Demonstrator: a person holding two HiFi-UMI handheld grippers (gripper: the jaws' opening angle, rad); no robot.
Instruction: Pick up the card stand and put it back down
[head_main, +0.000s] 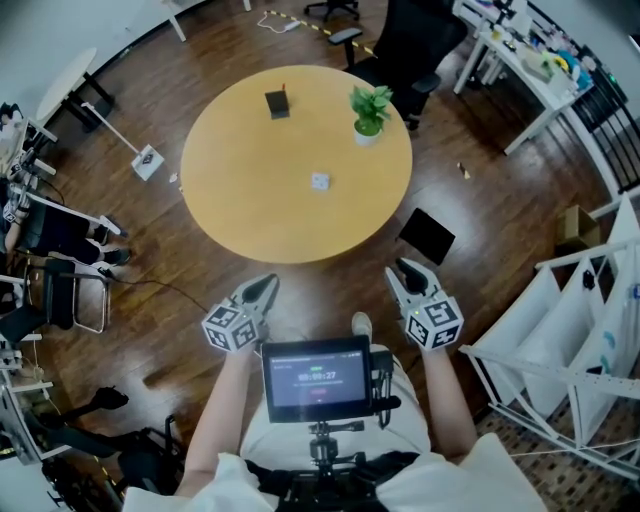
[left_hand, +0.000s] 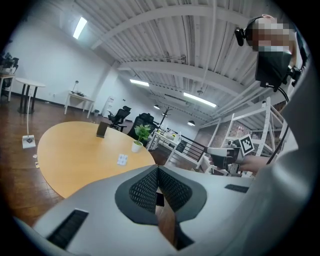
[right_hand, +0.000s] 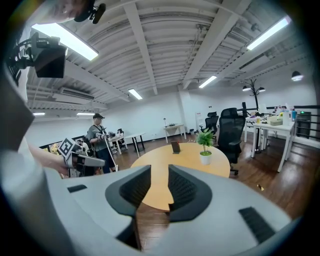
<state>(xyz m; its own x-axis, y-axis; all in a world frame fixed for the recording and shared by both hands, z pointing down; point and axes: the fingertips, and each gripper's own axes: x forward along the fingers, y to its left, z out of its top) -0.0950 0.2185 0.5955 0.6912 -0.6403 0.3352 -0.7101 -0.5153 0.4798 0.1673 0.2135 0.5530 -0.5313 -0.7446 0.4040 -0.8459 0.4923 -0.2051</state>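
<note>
The left tongs (left_hand: 158, 169) are closed together with nothing between them. The right tongs (right_hand: 159, 172) stand apart with a clear gap, and they are empty too. Both are held low in front of the person, over the wooden floor (head_main: 330, 290) and just short of the near edge of the round bench (head_main: 240, 200), so I judge the step in hand to be the reach toward the card stand (head_main: 277, 102). This dark stand is upright on the far part of the bench, well apart from both tongs, a little nearer the left pair's side. A potted plant (head_main: 369, 110) is near it on the right, and a small white piece (head_main: 320, 181) lies between it and the person. To do the reach well, I would use the open right tongs, or open the left ones first. The tongs should pass over the white piece, come level with the stand with one jaw on each side, and stay away from the plant.
</note>
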